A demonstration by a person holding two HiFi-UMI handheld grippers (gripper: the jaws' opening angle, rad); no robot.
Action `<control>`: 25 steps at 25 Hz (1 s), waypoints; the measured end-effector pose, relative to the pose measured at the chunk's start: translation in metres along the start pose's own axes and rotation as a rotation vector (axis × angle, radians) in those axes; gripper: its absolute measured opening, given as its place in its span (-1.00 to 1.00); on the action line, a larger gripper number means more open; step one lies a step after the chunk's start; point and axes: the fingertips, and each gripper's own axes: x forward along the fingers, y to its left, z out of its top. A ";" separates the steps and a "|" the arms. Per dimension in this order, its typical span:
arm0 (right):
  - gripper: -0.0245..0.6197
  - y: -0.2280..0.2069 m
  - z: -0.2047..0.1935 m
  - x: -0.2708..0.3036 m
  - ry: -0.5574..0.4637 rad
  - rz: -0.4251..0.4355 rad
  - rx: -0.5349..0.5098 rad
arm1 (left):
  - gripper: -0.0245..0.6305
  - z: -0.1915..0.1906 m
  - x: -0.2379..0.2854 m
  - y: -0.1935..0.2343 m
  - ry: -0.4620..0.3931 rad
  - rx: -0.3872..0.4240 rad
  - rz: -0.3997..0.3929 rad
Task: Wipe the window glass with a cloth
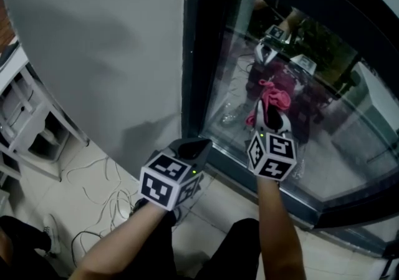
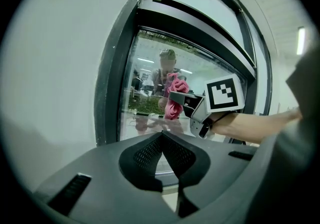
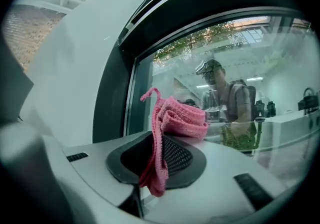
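Observation:
The window glass (image 1: pixel 336 129) sits in a dark frame (image 1: pixel 192 54) and shows reflections of the room. A pink cloth (image 1: pixel 273 96) is bunched at the tip of my right gripper (image 1: pixel 270 116), which is shut on it and holds it close to the lower part of the pane. In the right gripper view the cloth (image 3: pixel 167 118) stands up between the jaws of the right gripper (image 3: pixel 159 138), in front of the glass (image 3: pixel 260 68). My left gripper (image 1: pixel 194 146) hangs lower left by the frame's corner. Its jaws (image 2: pixel 161 135) meet with nothing between them. From there the cloth (image 2: pixel 175 96) is visible against the glass (image 2: pixel 147 76).
A white wall (image 1: pixel 93 48) runs left of the frame. A white rack (image 1: pixel 25 116) stands at the far left. Loose cables (image 1: pixel 103 194) lie on the tiled floor. The sill (image 1: pixel 293 201) runs below the pane, and the person's dark trousers (image 1: pixel 230 254) fill the bottom.

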 end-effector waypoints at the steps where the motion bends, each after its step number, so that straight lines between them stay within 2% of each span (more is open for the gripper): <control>1: -0.73 0.008 0.000 0.005 0.001 0.014 -0.003 | -0.92 0.000 -0.002 0.003 -0.004 -0.004 0.004; 10: -0.73 0.068 -0.002 0.048 0.011 0.107 -0.012 | -0.92 -0.024 -0.015 0.027 0.025 -0.039 0.033; 20: -0.73 0.107 -0.005 0.083 0.018 0.171 -0.035 | -0.92 -0.042 -0.029 0.044 0.053 -0.049 0.050; 25: -0.73 0.127 -0.011 0.086 0.026 0.234 -0.025 | -0.92 -0.046 -0.034 0.046 0.063 -0.049 0.064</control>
